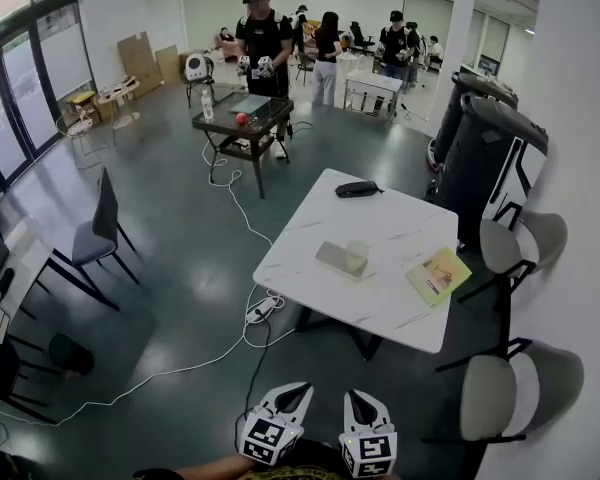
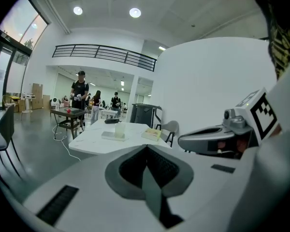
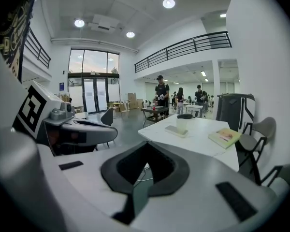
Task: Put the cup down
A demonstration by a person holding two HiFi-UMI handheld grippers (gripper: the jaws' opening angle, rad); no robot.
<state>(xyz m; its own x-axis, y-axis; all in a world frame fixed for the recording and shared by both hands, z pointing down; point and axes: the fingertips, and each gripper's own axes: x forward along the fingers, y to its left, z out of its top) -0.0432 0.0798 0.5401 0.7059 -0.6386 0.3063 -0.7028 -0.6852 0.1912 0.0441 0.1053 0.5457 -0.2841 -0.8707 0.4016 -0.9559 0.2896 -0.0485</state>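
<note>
A clear cup [image 1: 356, 257] stands upright on a flat grey pad [image 1: 332, 258] in the middle of the white marble table [image 1: 310, 218]. The left gripper view shows the cup [image 2: 119, 129] far ahead, and so does the right gripper view, with the cup [image 3: 181, 125] on the table. My left gripper [image 1: 300, 391] and right gripper [image 1: 355, 399] hang side by side close to my body, well short of the table. Both are shut with nothing in them: the left gripper [image 2: 146, 149] and the right gripper [image 3: 147, 146] each show closed jaws.
A black case [image 1: 358, 189] and a yellow book [image 1: 439, 274] also lie on the table. Two grey chairs [image 1: 520, 243] [image 1: 510, 393] stand to its right, and a white cable [image 1: 250, 313] runs across the floor on its left. Black bins [image 1: 490, 153] stand behind; people stand around a dark table [image 1: 242, 118].
</note>
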